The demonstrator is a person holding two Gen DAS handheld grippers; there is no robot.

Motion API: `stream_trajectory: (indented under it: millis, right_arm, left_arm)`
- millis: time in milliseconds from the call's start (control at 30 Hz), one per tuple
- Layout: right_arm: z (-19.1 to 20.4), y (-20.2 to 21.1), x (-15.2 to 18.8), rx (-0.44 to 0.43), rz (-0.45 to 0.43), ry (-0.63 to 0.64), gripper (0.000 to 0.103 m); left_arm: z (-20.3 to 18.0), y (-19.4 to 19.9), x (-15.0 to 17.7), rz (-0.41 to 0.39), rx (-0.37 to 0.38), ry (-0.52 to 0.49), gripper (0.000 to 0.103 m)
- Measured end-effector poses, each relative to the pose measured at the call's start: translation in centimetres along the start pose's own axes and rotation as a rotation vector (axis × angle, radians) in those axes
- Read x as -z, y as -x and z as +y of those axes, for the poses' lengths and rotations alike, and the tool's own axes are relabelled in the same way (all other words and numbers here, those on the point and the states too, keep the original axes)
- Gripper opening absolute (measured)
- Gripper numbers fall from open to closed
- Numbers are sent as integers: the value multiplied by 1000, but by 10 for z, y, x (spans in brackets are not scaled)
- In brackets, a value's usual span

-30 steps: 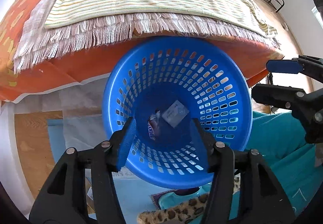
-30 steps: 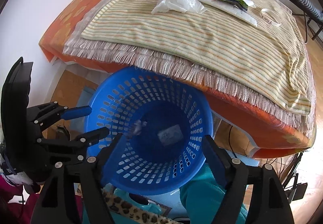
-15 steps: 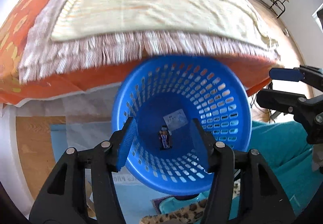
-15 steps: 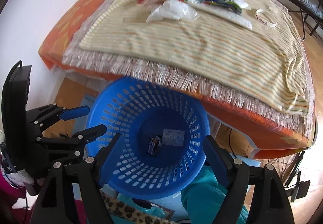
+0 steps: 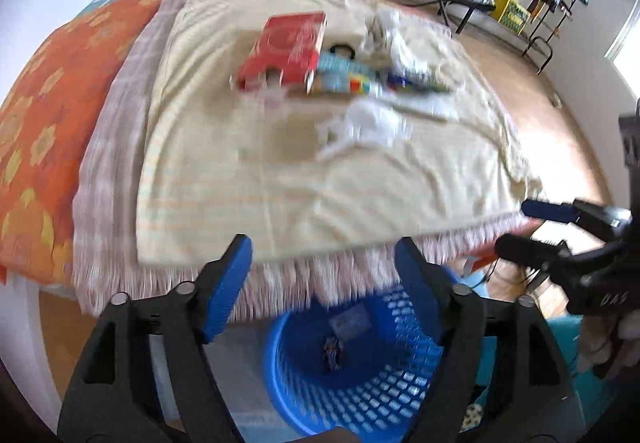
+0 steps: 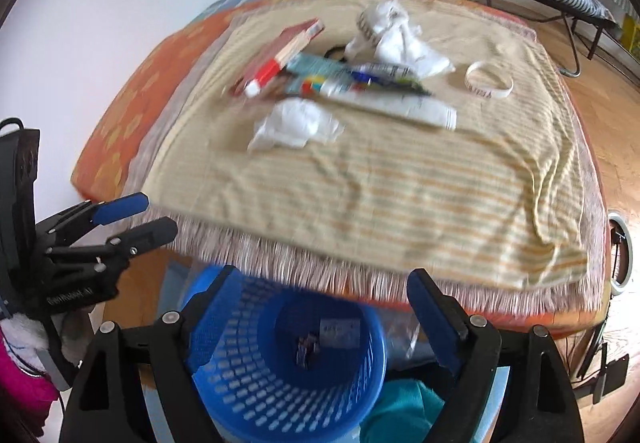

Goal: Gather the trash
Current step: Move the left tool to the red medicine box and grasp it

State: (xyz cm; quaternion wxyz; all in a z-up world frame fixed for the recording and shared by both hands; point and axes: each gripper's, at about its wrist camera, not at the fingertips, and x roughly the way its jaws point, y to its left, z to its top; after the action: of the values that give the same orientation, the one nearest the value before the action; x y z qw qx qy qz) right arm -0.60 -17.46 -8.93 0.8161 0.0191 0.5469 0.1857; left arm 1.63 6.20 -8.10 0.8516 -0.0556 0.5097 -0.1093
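Bright, even daylight — a glaring window right of the bed (image 5: 280, 171). Both views smear with motion blur, worst over the striped blanket (image 6: 380, 179); fisheye bending darkens the corners — shadows faint.

Little print is legible. The body of the left tongs (image 6: 120, 221), seen in the right wrist view, carries a small white brand line, too blurred to spell. The body of the right tongs (image 5: 560, 229), in the left wrist view, bears pale letters resembling "DAS". The white wristband (image 6: 489, 84) has dark, unreadable lettering.
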Motion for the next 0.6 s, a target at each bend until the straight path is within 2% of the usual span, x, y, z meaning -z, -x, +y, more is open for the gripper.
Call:
stream_trajectory:
  millis: [200, 467, 600]
  right_arm:
    - [-4, -9, -23, -28, -58, -44, 88]
    - [7, -27, -54, -43, -108, -13, 90]
    - [9, -41, -66, -42, -117, -21, 90]
  left_arm:
    - [17, -11, -48, -23, 19, 28, 81]
    - [42, -36, -111, -15, 56, 50, 82]
    - [48, -55, -139, 0, 41, 44, 82]
